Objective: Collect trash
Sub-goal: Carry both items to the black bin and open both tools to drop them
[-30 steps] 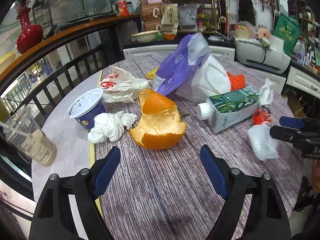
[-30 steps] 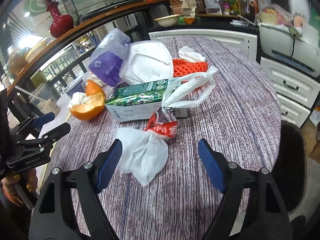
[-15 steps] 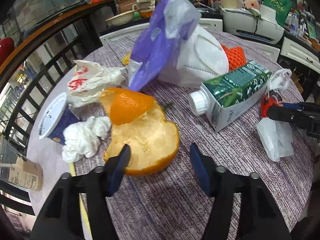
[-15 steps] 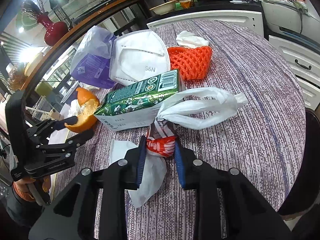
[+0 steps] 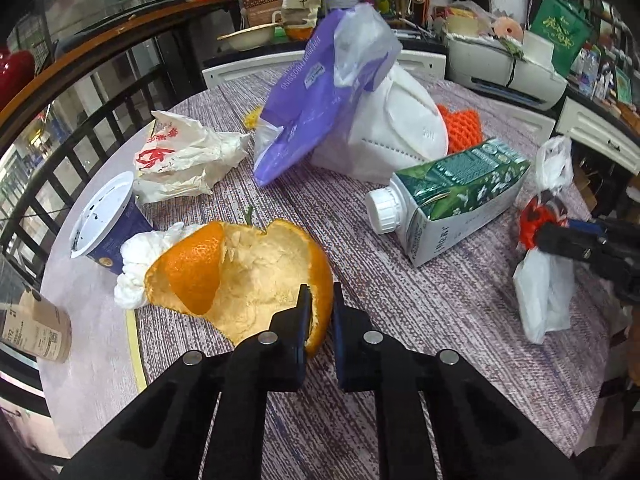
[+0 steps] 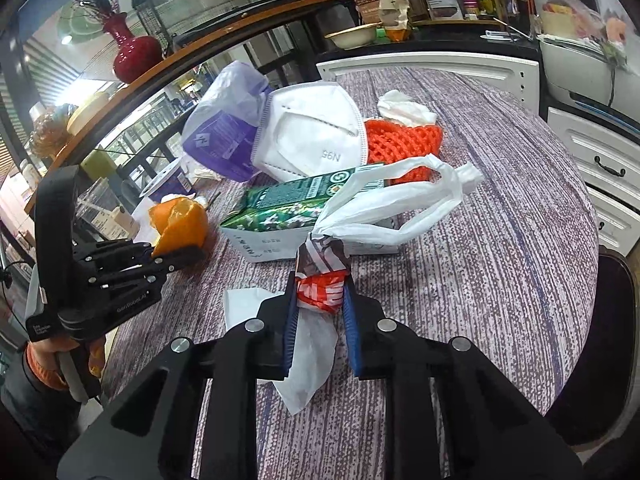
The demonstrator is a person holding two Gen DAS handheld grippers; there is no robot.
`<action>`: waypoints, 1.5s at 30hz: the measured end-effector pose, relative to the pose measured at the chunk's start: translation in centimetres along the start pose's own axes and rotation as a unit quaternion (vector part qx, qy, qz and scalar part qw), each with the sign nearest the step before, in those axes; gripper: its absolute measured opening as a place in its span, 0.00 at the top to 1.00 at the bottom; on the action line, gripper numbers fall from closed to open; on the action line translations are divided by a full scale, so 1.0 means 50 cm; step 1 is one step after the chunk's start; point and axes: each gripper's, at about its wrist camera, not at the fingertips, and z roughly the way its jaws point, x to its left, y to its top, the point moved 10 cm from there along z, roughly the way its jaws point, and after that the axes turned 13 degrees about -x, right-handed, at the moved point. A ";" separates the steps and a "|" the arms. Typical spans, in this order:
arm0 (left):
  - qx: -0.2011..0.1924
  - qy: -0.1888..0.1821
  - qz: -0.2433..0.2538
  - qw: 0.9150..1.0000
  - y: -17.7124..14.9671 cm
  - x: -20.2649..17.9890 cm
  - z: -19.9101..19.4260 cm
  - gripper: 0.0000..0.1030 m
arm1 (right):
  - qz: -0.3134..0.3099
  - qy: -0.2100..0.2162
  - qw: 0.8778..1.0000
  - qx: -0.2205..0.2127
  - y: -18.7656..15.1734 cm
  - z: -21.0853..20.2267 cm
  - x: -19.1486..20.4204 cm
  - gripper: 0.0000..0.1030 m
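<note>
Only left wrist view shows carton cap [image 5: 385,211]. Left gripper [image 5: 320,312] – jaws clamped on orange peel [image 5: 256,280] rim, on bench [image 5: 400,360]. Right gripper [image 6: 320,312] – jaws closing, pinching knotted plastic bag [image 6: 320,292].

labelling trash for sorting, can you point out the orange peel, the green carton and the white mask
orange peel [image 5: 256,280], left wrist view, on its pale inner side
green carton [image 5: 468,184], left wrist view, on its green printed side
white mask [image 6: 316,128], right wrist view, on its front panel

Black plastic grippers [image 6: 318,308] w/ blue pads, silver screws (white lettering); orange sleeve cuff [image 6: 40,364].
</note>
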 end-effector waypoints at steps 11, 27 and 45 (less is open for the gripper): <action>-0.031 -0.051 -0.058 0.997 0.023 -0.031 -0.075 0.93 | -0.013 0.008 1.000 -0.012 0.000 -0.057 -0.003 0.80; -0.097 -0.180 -0.056 0.977 0.162 -0.266 -0.164 0.93 | 0.028 -0.090 0.991 -0.098 0.056 -0.270 -0.255 0.80; -0.028 -0.267 0.052 0.962 0.157 -0.666 -0.052 0.93 | 0.119 -0.307 0.940 0.086 -0.247 -0.149 -0.694 0.51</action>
